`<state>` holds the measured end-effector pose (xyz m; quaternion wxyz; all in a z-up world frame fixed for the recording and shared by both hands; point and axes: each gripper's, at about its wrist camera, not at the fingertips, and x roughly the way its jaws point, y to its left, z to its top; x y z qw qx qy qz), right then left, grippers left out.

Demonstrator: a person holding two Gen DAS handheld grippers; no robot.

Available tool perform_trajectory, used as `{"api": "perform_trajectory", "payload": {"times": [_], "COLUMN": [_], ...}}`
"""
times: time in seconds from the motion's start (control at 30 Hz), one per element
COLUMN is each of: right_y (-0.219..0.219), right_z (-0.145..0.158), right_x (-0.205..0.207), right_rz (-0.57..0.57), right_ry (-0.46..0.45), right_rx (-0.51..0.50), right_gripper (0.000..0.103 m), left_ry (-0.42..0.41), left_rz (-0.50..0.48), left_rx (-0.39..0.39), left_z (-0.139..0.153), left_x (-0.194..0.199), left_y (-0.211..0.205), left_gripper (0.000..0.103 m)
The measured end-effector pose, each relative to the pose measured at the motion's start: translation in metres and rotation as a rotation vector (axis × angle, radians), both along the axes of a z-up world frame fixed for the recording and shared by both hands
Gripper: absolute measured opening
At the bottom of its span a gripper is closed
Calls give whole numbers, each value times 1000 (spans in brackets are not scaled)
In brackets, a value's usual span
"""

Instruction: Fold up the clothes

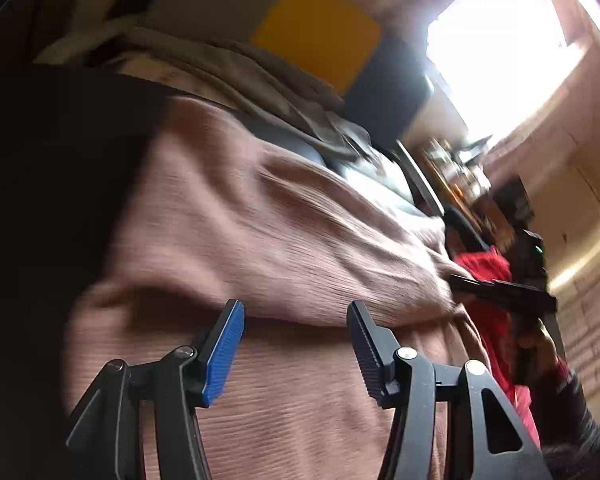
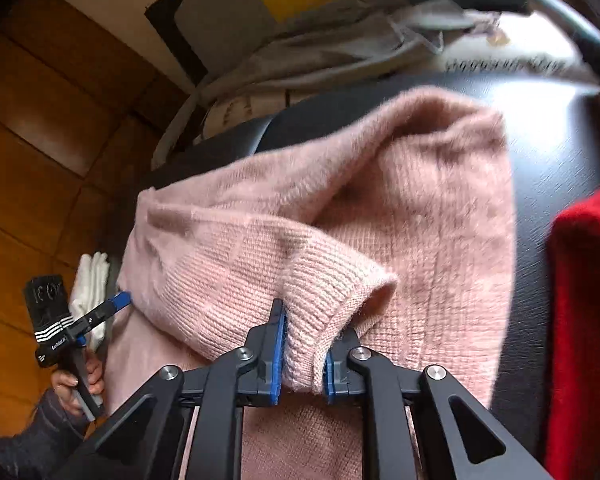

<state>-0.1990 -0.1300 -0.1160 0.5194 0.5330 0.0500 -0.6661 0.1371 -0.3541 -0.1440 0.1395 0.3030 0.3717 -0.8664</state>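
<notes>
Left gripper (image 1: 296, 344): jaws spread apart, nothing between them, poised just over the near portion of the pink knit sweater (image 2: 380, 208); in the right wrist view the same gripper shows at the sweater's left edge, beside a small white cloth (image 2: 90, 288). Risk here: this side of the garment is unheld, so any pull from the other gripper could drag the whole piece across the smooth dark worktop (image 2: 560, 152) rather than fold it. The left wrist view is motion-blurred, so exact contact with the knit cannot be confirmed. Centre: the sweater lies on the worktop, bunched and partly doubled over itself, with a raised hump at the far end; uneven layers of this kind are likely to set a crooked crease. Right gripper (image 2: 304, 354): closed on a ribbed cuff or hem of the sweater, pinching a narrow bite of loose, fuzzy knit; the fabric could slip free or stretch under tension. Far right: a red garment (image 2: 584, 320) sits just beside the sweater and could be snagged or swept along. Containers: none identifiable in either view; the pale fabrics (image 2: 320, 52) heaped behind the worktop lie loose, not in any bin or basket that can be made out
</notes>
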Motion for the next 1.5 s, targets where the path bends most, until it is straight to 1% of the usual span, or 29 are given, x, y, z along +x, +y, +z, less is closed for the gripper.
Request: {"api": "perform_trajectory", "payload": {"times": [0.03, 0.07, 0.1, 0.17, 0.2, 0.27, 0.3, 0.37, 0.43, 0.53, 0.57, 0.6, 0.7, 0.77, 0.8, 0.83, 0.9, 0.93, 1.0, 1.03, 1.1, 1.13, 1.17, 1.2, 1.27, 1.3, 1.37, 1.43, 1.5], "right_y": [2, 5, 5, 2, 0, -1, 2, 11, 25, 48, 54, 59, 87, 109, 118, 128, 143, 151, 166, 171, 179, 185, 191, 198, 211, 216, 229, 240, 248], "right_z": [9, 18, 22, 14, 5, -12, -13, -9, 3, 18, 19, 20, 21, 12, 4, -4, -19, -26, -28, -29, -29, -28, -25, -22, -18, -16, -22, -28, -34], "right_x": [1, 2, 0, -6, -8, -8, -8, -8, 2, 27, 39, 52, 76, 93, 99, 106, 116, 121, 132, 136, 140, 140, 140, 141, 141, 142, 144, 145, 148], "right_rz": [-17, -35, -55, -97, -111, -125, -138, -183, -191, -158, -145, -134, -137, -146, -157, -171, -197, -209, -229, -231, -229, -238, -253, -269, -298, -313, -333, -349, -343], "right_ry": [35, 75, 120, 207, 224, 222, 221, 190, 165, 162, 163, 163, 169, 155, 149, 145, 149, 152, 162, 160, 152, 120, 93, 71, 40, 34, 2, -31, -88], "right_rx": [-4, -4, 22, 130, 174, 198, 189, 146, 78, 31, 30, 32, 59, 78, 102, 131, 172, 192, 150, 135, 95, 62, 24, -15, -81, -95, -105, -114, -154], "right_gripper": [16, 16, 16, 16, 16, 16, 16, 17, 20, 33, 39, 43, 47, 49, 54, 56, 58, 58, 58, 59, 65, 68, 77, 88, 97, 97, 97, 97, 98], "left_ry": [-13, -72, -143, -142, -132, -128, -124, -111, -91, -42, -39, -55, -100, -139, -168, -196, -285, -338, -365, -344, -287, -258, -235, -213, -169, -145, -97, -80, -74], "left_rz": [12, 30, 51, 59, 69, 92, 99, 102, 114, 91, 71, 57, 34, 22, 14, 7, -20, -40, -44, -33, -5, 8, 31, 55, 104, 116, 126, 106, 83], "left_rx": [-21, -53, -85, -93, -97, -103, -100, -90, -75, -45, -44, -61, -104, -134, -158, -201, -294, -364, -409, -386, -320, -286, -252, -217, -147, -88, 1, 36, 59], "left_z": [-1, -5, -11, -16, -16, -16, -15, -13, -9, -8, -7, -7, -8, -11, -13, -13, -15, -16, -18, -15, -8, -4, -5, -6, -8, -13, -21, -24, -26], "left_x": [5, 4, 2, 5, 8, 10, 12, 20, 33, 65, 73, 81, 104, 118, 125, 129, 132, 132, 137, 142, 154, 160, 172, 187, 215, 227, 247, 256, 259], "left_y": [0, 0, 0, 4, 7, 13, 16, 20, 23, 34, 40, 48, 71, 84, 91, 99, 114, 122, 126, 123, 113, 109, 105, 102, 97, 92, 90, 100, 109], "left_gripper": [57, 58, 57, 57, 57, 57, 57, 57, 57, 58, 58, 58, 58, 58, 58, 58, 57, 57, 59, 59, 57, 57, 57, 58, 58, 58, 59, 61, 62]}}
